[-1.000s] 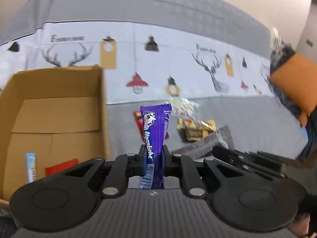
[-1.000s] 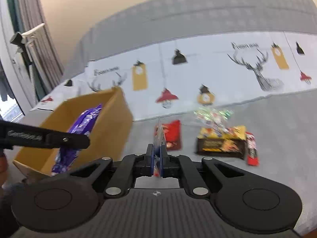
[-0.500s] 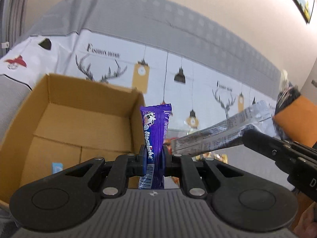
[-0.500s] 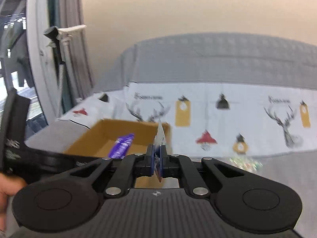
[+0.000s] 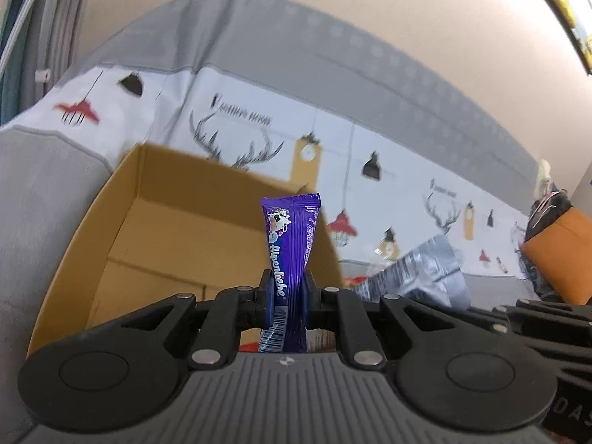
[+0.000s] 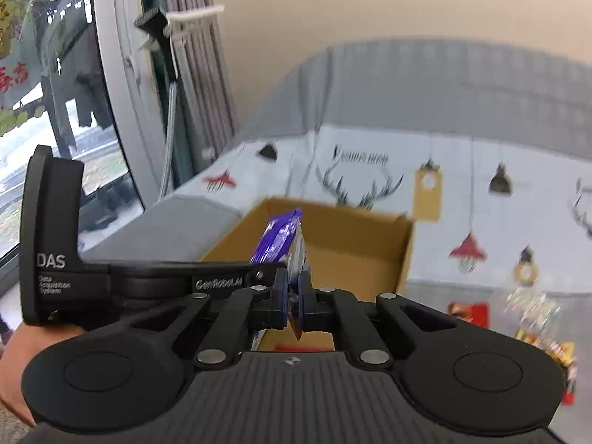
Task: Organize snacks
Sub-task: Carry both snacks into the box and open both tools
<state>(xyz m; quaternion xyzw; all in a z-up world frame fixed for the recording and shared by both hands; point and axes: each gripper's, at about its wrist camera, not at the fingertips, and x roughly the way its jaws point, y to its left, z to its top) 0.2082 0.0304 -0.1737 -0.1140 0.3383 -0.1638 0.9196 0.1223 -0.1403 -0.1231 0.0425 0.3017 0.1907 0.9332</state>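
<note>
While the left gripper clamps a purple Alpenliebe candy stick upright between its closed jaws, the open cardboard box sits just beyond and to the left of it on a grey sofa seat. The stick's barcode end hangs below the pads and its sealed top edge stands above the box's far wall as that view sees it. A bit of red shows low inside the box, under the gripper linkage.

From the right wrist view, the right gripper is pinched shut on a thin silver snack packet, seen nearly edge-on, with a brown corner poking out beneath the pads. In the left wrist view the same packet appears as a crinkled silver sheet to the right of the box, blurred.

The right wrist view also shows the body of the left gripper crossing from the left, held by a hand, with the purple stick hovering over the box opening. Both held snacks are close together above the near right part of the box.

Loose snacks, red, yellow and clear-wrapped, lie on the seat to the right of the box. A deer-print cover drapes the sofa back, and an orange cushion sits at far right.
</note>
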